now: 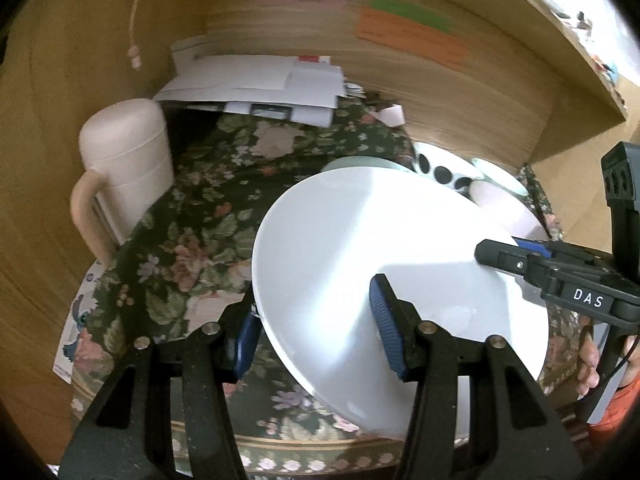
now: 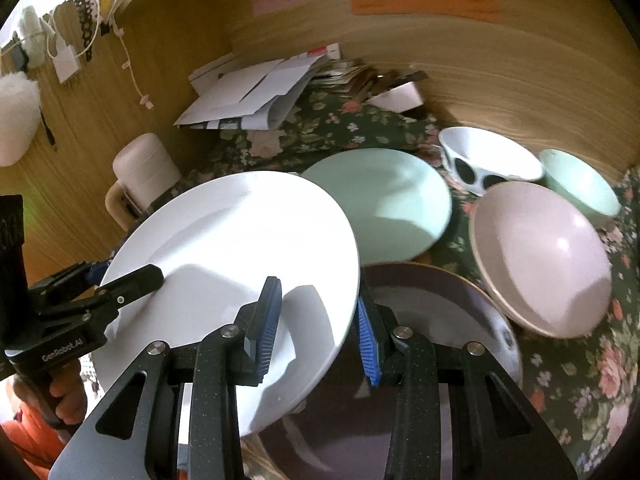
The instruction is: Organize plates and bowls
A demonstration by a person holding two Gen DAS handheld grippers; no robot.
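Left wrist view
Left gripper (image 1: 316, 320): clamped over the near rim of the white plate (image 1: 360, 248), one pad above, one below.
Plate: tilted, clear of the flowered cloth (image 1: 192, 216).
Right gripper (image 1: 500, 256): reached in from the right, gripped the plate's far rim.
Beside: pale lidded jug (image 1: 124, 160) at left, papers (image 1: 260, 84) behind, well apart from the plate.

Right wrist view
Right gripper (image 2: 316, 328): narrow, closed over the plate's right rim (image 2: 240, 248).
Left gripper (image 2: 132, 280): pinched the opposite rim.
Under the plate: dark plate (image 2: 440, 320), partly hidden.
Nearby: green plate (image 2: 392, 204) behind; pink bowl (image 2: 544, 256), spotted bowl (image 2: 484, 164), green bowl (image 2: 580, 184) at right.

Step, judged: white plate held by both grippers, probably bound for a stack of plates.
Next move, judged: level plate, matched hands, target centred before release.
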